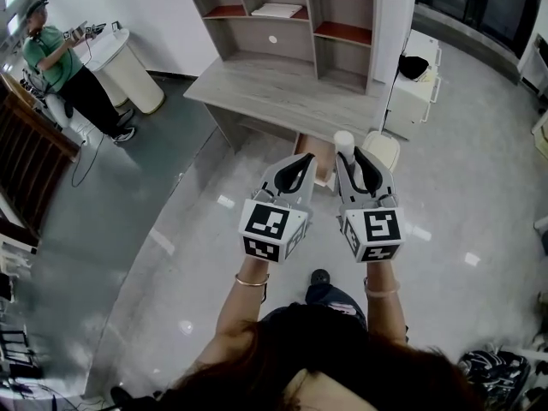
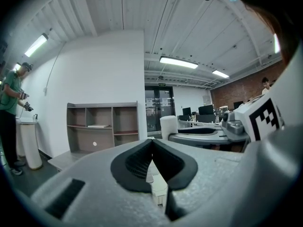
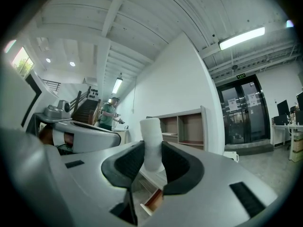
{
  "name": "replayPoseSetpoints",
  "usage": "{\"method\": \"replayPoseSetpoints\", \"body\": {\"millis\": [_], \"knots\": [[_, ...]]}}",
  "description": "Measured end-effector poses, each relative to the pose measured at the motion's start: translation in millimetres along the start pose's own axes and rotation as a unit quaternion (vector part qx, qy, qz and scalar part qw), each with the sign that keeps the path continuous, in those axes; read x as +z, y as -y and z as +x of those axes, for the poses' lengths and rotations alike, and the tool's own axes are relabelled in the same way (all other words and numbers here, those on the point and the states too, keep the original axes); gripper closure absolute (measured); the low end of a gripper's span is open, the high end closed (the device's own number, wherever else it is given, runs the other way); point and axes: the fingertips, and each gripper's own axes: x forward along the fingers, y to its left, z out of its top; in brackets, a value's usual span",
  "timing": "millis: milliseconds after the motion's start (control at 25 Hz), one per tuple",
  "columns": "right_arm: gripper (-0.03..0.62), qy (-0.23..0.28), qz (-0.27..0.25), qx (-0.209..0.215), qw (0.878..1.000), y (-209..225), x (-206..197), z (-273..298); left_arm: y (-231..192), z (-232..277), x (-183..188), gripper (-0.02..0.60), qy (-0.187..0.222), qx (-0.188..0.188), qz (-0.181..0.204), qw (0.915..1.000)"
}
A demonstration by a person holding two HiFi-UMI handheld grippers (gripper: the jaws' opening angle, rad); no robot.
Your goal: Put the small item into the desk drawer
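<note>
Our right hand-held gripper (image 3: 152,155) is clamped on the white item (image 3: 151,129), upright at frame centre. Our left hand-held gripper (image 2: 152,143) is closed, empty. The drawer (image 1: 310,154) stands open under the worktop (image 1: 282,92), upper centre. Grasping looks done; reaching the drawer and releasing remain.

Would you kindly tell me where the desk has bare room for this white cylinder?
The whole desktop in front of the shelf unit is bare. The open drawer below its front edge is only partly visible. One upper shelf holds a flat white item.
</note>
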Motion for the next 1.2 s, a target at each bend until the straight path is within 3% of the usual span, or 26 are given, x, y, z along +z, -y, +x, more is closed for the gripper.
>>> {"method": "replayPoseSetpoints", "body": {"millis": [560, 1200], "knots": [[0.487, 0.003, -0.011, 0.021, 1.000, -3.0, -2.8, 23.1, -14.9, 8.0, 1.0, 0.566, 0.000, 0.022, 0.000, 0.9998], [0.487, -0.031, -0.033, 0.005, 0.999, 6.1, -32.9, 93.7, -84.6, 57.5, -23.9, 0.566, -0.006, 0.019, -0.016, 0.9997]]}}
